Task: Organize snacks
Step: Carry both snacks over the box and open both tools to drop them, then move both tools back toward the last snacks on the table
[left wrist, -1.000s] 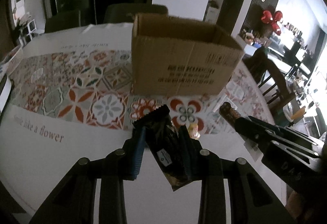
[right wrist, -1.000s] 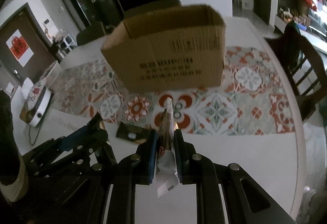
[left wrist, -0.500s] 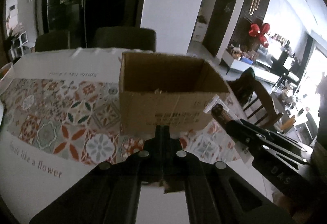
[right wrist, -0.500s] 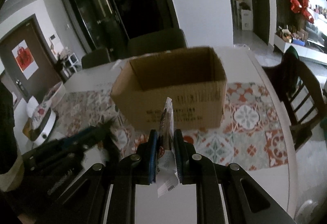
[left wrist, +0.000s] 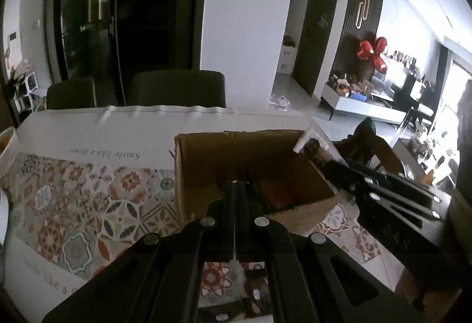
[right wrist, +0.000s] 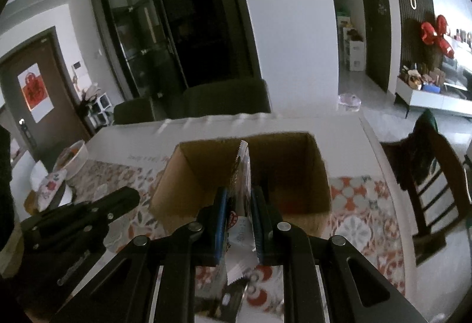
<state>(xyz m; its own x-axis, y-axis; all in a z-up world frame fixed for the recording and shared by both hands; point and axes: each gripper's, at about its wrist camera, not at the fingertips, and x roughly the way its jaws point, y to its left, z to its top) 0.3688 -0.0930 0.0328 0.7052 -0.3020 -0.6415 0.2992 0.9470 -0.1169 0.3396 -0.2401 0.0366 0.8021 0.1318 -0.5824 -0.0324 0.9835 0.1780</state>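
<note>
Holding my right claw (right wrist: 239, 205) clenched on a white snack packet (right wrist: 240, 230) above the cardboard box (right wrist: 203, 172), ready to drop it in; my left claw (left wrist: 235, 205) is clenched empty.

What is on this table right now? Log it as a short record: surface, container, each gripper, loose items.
Surface: floral tile-patterned cloth over a white table
Container: open brown cardboard box, upright, with dark items inside that are too dim to identify
Left gripper: shut, nothing visible between its fingers
Right gripper: shut on a white serrated-edge snack packet, held edge-up at the box's near side
Loose: dark snack packet lying on the cloth below the right gripper
</note>
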